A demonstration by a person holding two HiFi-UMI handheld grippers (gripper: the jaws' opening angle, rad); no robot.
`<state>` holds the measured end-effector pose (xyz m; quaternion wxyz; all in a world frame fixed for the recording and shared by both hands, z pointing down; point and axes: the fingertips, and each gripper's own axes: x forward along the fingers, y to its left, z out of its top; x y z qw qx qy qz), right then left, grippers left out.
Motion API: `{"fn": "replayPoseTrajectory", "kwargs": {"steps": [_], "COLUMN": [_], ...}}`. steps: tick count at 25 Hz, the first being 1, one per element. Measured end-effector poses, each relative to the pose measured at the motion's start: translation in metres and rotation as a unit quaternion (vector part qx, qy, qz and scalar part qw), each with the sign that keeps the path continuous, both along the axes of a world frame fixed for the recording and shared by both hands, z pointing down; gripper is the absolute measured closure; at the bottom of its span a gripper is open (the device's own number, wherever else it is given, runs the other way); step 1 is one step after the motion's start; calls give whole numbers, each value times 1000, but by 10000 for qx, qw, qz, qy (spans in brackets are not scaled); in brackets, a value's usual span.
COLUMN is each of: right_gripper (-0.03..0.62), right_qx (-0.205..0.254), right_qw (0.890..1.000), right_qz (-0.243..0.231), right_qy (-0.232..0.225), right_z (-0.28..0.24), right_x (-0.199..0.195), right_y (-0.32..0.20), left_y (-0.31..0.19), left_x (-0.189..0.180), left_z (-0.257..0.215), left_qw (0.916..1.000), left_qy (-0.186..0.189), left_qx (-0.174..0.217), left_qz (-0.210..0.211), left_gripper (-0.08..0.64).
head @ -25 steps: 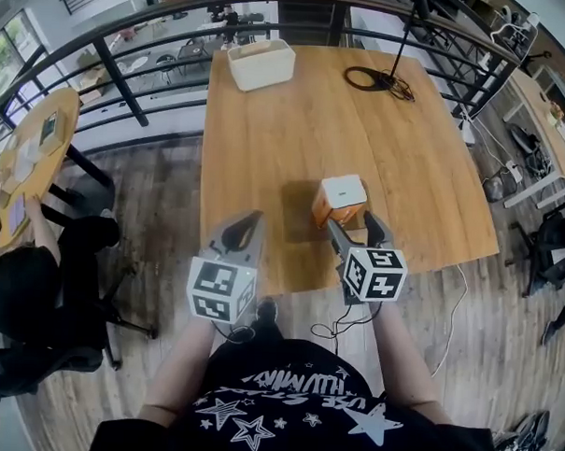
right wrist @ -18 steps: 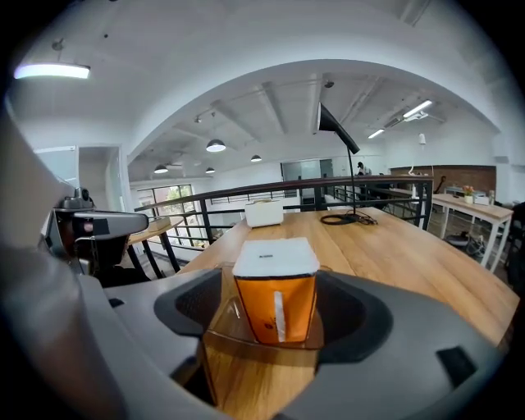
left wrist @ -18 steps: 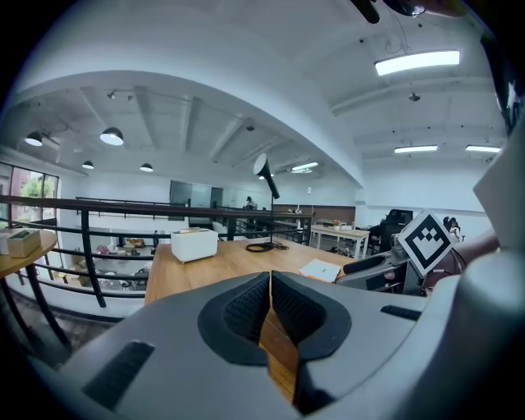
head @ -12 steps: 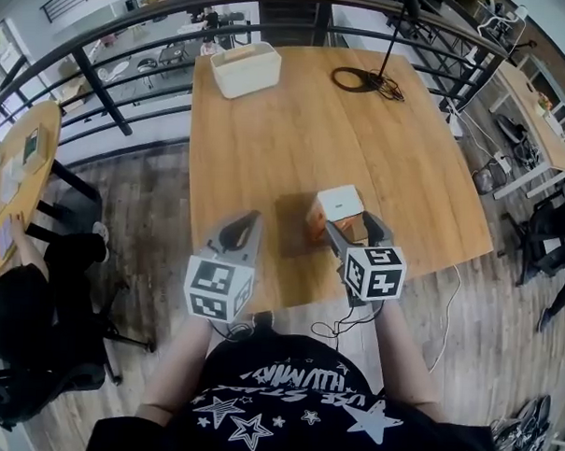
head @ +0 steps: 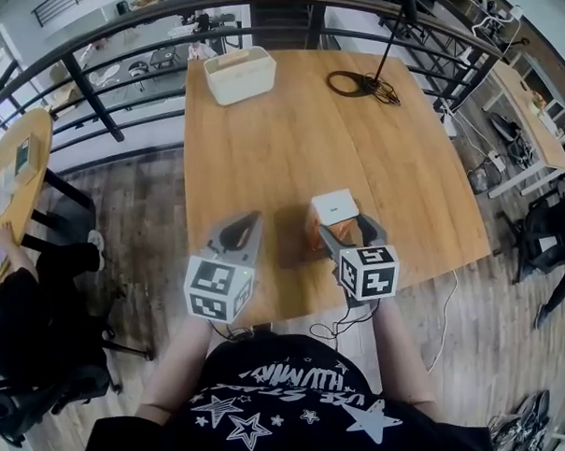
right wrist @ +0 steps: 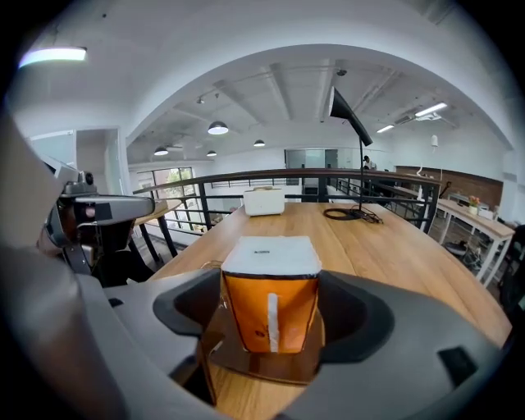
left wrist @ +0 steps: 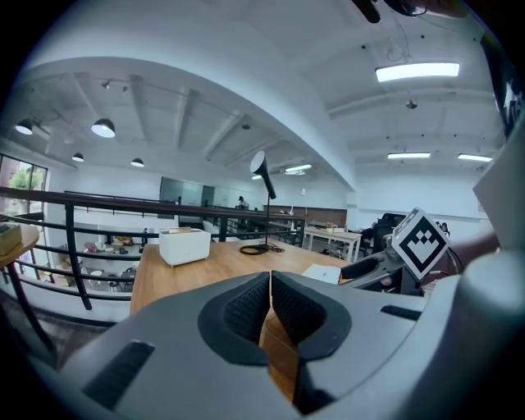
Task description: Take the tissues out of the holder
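An orange tissue holder (head: 320, 233) with a white tissue top (head: 334, 207) stands near the front edge of the wooden table (head: 295, 146). My right gripper (head: 350, 234) is open right behind it. In the right gripper view the holder (right wrist: 271, 316) sits between the two jaws with a narrow gap on each side. My left gripper (head: 242, 229) hovers at the table's front edge, left of the holder. Its pads (left wrist: 246, 310) are pressed together with nothing between them. The left gripper view shows the holder's white top (left wrist: 326, 273) beside the right gripper's marker cube (left wrist: 419, 243).
A white box (head: 240, 74) stands at the table's far left corner. A coiled black cable (head: 362, 83) and a lamp stand (head: 391, 47) sit at the far right. A black railing (head: 132, 36) runs behind the table. A person (head: 17, 302) sits at a round table on the left.
My right gripper has crept forward, so the holder now sits deeper between its jaws. The left gripper has held its place, and the head view has shifted slightly.
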<state>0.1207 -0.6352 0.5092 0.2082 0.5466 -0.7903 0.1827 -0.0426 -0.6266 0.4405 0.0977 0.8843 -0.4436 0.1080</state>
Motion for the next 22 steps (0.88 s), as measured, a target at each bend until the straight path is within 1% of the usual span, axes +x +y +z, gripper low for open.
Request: {"fn": "replayPoseTrajectory", "kwargs": {"steps": [3, 7, 13, 16, 19, 20, 21, 22], "right_gripper": [255, 255, 256, 256, 258, 266, 308, 329], "right_qx": [-35, 14, 106, 234, 267, 260, 255, 257], "right_qw": [9998, 9993, 9985, 9983, 9981, 9982, 9982, 9982], "right_qz": [4, 127, 382, 422, 411, 406, 408, 420], "right_qy": [215, 338, 376, 340, 363, 364, 359, 351], "right_z": [1, 3, 11, 11, 9, 9, 9, 9], "right_x": [-1, -5, -14, -15, -12, -11, -11, -11], "right_y": [-18, -40, -54, -58, -60, -60, -60, -60], "left_y": [-6, -17, -30, -37, -40, -40, -41, -42], "left_x": [-1, -9, -23, -27, -26, -25, -25, -25], "left_z": [0, 3, 10, 11, 11, 12, 12, 12], "left_qw": [10000, 9999, 9998, 9998, 9997, 9997, 9996, 9996], "left_qy": [8, 62, 119, 133, 142, 145, 149, 154], "left_qx": [-42, -115, -139, -144, -186, -200, -211, -219], "left_qz": [-7, -33, -46, -49, -54, -57, -58, -55], "left_gripper": [545, 545, 545, 545, 545, 545, 545, 545]}}
